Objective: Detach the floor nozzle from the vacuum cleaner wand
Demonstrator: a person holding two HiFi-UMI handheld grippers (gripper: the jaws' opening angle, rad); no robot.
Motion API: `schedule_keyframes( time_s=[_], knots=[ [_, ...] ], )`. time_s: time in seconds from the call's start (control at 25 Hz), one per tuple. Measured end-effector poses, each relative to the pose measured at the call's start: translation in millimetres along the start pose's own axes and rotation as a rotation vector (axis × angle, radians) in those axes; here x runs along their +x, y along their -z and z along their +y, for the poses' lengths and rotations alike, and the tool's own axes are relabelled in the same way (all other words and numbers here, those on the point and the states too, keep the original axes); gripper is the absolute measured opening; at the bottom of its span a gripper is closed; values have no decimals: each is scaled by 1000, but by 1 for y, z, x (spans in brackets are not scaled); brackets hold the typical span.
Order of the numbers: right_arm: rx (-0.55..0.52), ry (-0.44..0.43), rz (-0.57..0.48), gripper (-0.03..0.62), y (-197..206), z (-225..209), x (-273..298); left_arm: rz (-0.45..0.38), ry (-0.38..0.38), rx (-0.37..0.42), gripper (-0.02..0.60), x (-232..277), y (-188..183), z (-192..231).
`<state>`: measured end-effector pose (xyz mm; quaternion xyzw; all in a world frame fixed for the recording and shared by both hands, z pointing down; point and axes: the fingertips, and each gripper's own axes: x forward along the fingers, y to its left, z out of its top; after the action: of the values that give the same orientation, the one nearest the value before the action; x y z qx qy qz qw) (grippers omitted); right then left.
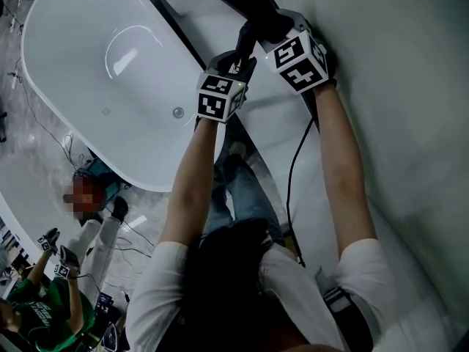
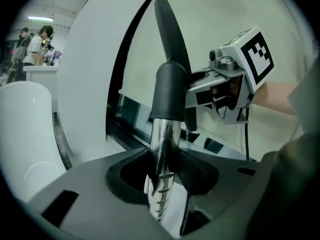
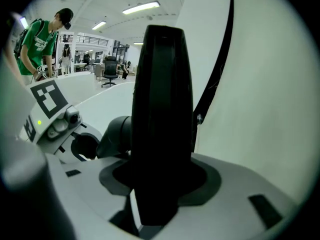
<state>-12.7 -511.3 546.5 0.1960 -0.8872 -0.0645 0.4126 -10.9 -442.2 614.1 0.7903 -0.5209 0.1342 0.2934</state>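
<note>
Seen from the head view, a big white oval bathtub (image 1: 80, 123) fills the 10 o'clock part of the scene. A pale white panel (image 1: 410, 86) takes up the side from 1 to 4 o'clock. The person wearing the camera stretches both bare arms up toward 12 o'clock, their white short sleeves at the bottom of the frame. At 7 o'clock, on the grey floor, stands a second person in a green shirt (image 1: 44, 306). A thin black cable (image 1: 293, 167) runs down beside the right arm.

The floor nozzle (image 1: 253, 2), a broad black piece, sits at 12 o'clock just beyond both hands and close to the panel. In the right gripper view it rises as a wide dark slab through the middle of the frame. The right gripper (image 3: 160, 184) is clamped on it, one jaw against each side.

The wand (image 2: 165, 149), a shiny chrome tube, stands upright in the centre of the left gripper view. The left gripper (image 2: 162, 184) is closed around it. The tube's upper end goes into a black collar (image 2: 170, 91), and the nozzle continues from there toward 12 o'clock, so the two parts are still joined.

The two grippers sit just beside each other, left below right along the wand, each topped by a cube with square black-and-white markers.
</note>
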Motion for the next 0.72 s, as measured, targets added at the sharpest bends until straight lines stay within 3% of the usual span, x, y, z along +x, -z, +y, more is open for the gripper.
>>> schedule_keyframes(
  time_s=[0.72],
  knots=[
    [24, 35, 17, 224, 0, 0, -11, -45, 5, -31, 152, -2, 1, -2]
  ],
)
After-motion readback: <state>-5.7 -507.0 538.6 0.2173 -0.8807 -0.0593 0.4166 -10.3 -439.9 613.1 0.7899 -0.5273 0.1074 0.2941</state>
